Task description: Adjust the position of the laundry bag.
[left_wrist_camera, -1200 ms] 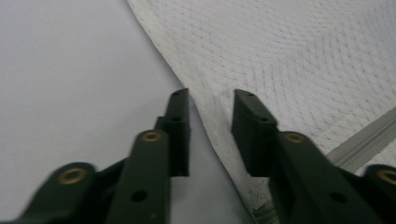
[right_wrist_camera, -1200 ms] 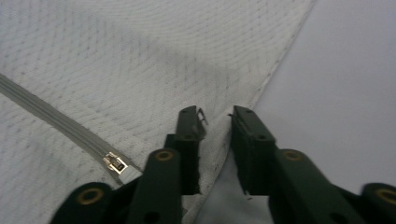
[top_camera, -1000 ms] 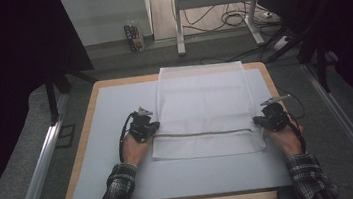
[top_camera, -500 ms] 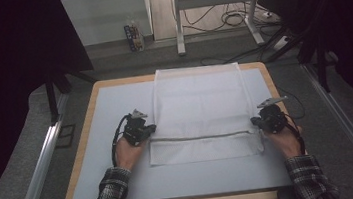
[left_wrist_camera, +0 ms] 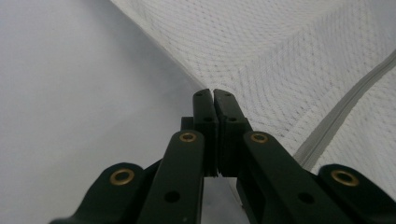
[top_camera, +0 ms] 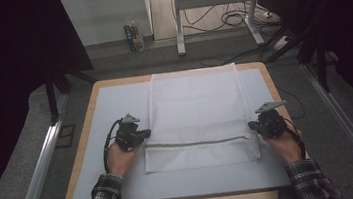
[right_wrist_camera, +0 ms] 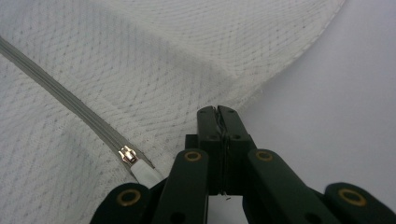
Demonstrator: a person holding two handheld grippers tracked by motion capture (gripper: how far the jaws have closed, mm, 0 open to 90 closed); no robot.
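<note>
While the white mesh laundry bag (top_camera: 197, 112) lies flat on the pale surface (top_camera: 110, 112), its near end is folded over along the grey zipper (top_camera: 197, 141). The left gripper (top_camera: 140, 133) has its fingers (left_wrist_camera: 205, 107) pressed together, pinching the bag's left edge at the fold. The right gripper (top_camera: 253, 125) pinches the right edge the same way, fingers (right_wrist_camera: 231, 119) clamped on mesh, just beside the metal zipper pull (right_wrist_camera: 127, 154).
</note>
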